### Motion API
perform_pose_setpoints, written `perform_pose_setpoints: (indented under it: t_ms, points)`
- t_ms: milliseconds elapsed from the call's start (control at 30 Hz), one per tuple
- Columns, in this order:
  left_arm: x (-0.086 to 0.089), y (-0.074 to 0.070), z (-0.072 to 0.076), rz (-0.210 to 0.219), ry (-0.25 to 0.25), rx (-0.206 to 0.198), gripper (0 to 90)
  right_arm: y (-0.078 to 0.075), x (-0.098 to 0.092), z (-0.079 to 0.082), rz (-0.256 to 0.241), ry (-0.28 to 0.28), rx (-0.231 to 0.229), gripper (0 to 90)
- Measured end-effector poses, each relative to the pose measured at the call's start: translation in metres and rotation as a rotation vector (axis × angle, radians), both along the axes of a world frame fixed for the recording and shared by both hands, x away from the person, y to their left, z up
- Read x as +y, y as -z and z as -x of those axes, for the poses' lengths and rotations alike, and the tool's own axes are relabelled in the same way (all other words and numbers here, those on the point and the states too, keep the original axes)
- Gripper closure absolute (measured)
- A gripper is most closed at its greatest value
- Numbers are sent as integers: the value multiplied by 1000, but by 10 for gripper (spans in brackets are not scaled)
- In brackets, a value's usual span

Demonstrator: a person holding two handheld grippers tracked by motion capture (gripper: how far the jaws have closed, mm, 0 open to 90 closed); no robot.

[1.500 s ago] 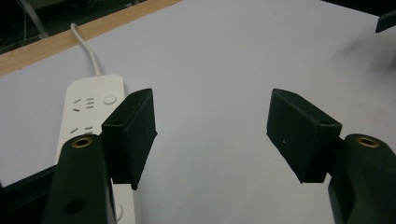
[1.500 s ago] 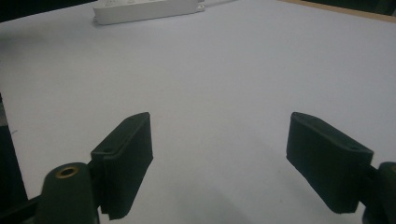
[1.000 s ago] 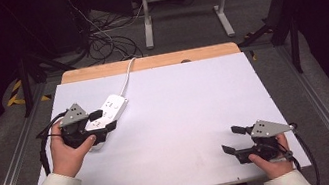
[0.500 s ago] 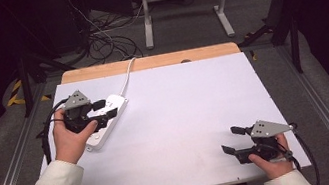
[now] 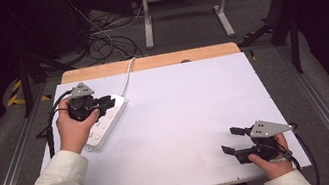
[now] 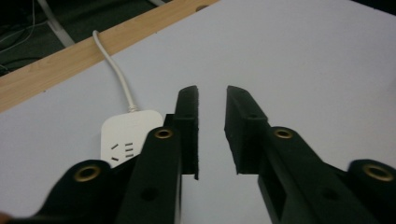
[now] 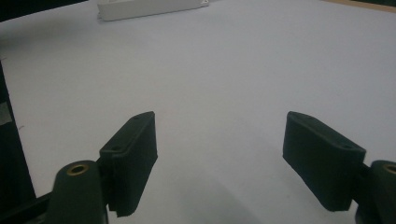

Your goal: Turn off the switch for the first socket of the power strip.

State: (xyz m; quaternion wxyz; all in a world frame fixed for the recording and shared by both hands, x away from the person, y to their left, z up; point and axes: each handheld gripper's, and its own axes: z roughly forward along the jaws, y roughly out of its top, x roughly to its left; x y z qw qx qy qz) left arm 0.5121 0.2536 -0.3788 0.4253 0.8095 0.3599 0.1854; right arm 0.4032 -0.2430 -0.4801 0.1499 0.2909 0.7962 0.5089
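While I watch from the high view, nearest to me sits my right gripper [image 5: 231, 142], low on the white table [image 5: 189, 103] near its front right corner, held by the right hand [image 5: 271, 160]. Its jaws stand wide apart, with bare table between them and nothing held; the right gripper view [image 7: 219, 158] confirms that broad gap over plain white surface. Its tips point toward the left side of the table.

Farther off, on the left side, I see my left hand [image 5: 73, 129] carrying the left gripper [image 5: 109, 101] just over the power strip [image 5: 107, 125]. In the left gripper view [image 6: 211, 135] the jaws are narrow, a slim slit between them, and I see only white table through that slit, so they grip nothing. The jaws sit beside the strip's far end, not around it.

That white power strip lies on the left half of the table, well apart from the right gripper. Its long axis runs diagonally, from the near left up toward the far right. Its far end, where the sockets show in the left gripper view, points toward the back edge, and from there the white cord [image 5: 125, 77] runs on over the wooden rim [image 5: 157, 61] at the back of the table. Whether the gripper touches the strip, I cannot tell.
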Motion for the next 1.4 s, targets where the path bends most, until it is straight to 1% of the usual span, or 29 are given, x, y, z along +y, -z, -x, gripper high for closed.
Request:
perform_pose_setpoints:
  t_ms: [33,67,100,133,200,333,367,400,433,467,500,533,633,667,700,733,800,833,867,933,967,1033,1067,1100,1200,1233,1267,1300,1400]
  points:
    - [-1,1,-3,-12,3,5,758,0,0,0,0,0,0,267]
    - [-3,2,-5,-16,3,16,821,0,0,0,0,-1,1,270]
    - [-4,3,-8,-28,-4,16,821,0,0,0,0,-1,1,270]
    - [-5,4,-11,-34,-7,20,894,0,0,0,4,0,3,274]
    - [-8,6,-16,-30,-9,39,899,0,0,0,4,-3,5,276]
    - [-12,9,-28,-63,-19,64,900,0,1,0,4,-8,7,277]
    - [-12,9,-28,-63,-19,64,900,0,1,0,3,-9,7,277]
    - [-12,10,-30,-64,-27,74,900,0,1,0,3,-9,7,277]
    - [-12,11,-32,-71,-30,74,900,0,1,0,3,-11,8,277]
    - [-13,12,-33,-65,-34,89,900,0,1,0,3,-11,8,277]
    - [-12,13,-36,-79,-36,84,900,0,1,0,5,-12,9,277]
    - [-12,14,-37,-72,-43,98,900,0,1,0,5,-12,9,277]
    - [-11,18,-43,-85,-58,111,900,0,1,0,5,-15,7,277]
    - [-11,20,-45,-86,-62,127,900,0,1,0,3,-15,10,277]
    - [-11,23,-50,-87,-74,161,900,1,1,0,2,-16,11,276]
    - [-11,24,-52,-96,-78,170,900,1,1,0,1,-16,12,276]
    - [-11,25,-54,-101,-81,175,900,1,1,0,1,-17,12,277]
    - [-11,27,-57,-106,-89,199,900,0,1,0,1,-18,11,277]
    - [-11,27,-57,-106,-89,199,900,0,1,0,0,-17,11,276]
    - [-12,30,-60,-115,-98,217,900,1,1,0,-1,-18,12,277]
    - [-11,31,-62,-124,-110,214,900,1,1,0,-1,-18,12,277]
    - [-11,34,-65,-115,-115,241,900,1,0,0,-1,-19,13,276]
    - [-11,35,-66,-127,-118,242,900,1,0,0,-2,-20,13,277]
    - [-11,38,-68,-132,-118,257,900,1,0,0,-2,-20,12,277]
    - [-10,40,-70,-138,-120,266,900,0,0,1,-4,-21,8,280]
    - [-10,41,-70,-132,-124,277,900,0,0,1,-5,-21,8,280]
    - [-9,42,-72,-137,-126,275,900,0,0,1,-5,-22,10,281]
    - [-9,43,-72,-129,-128,286,900,0,0,1,-5,-22,10,281]
    - [-9,47,-75,-136,-131,296,900,1,0,0,-4,-26,11,281]
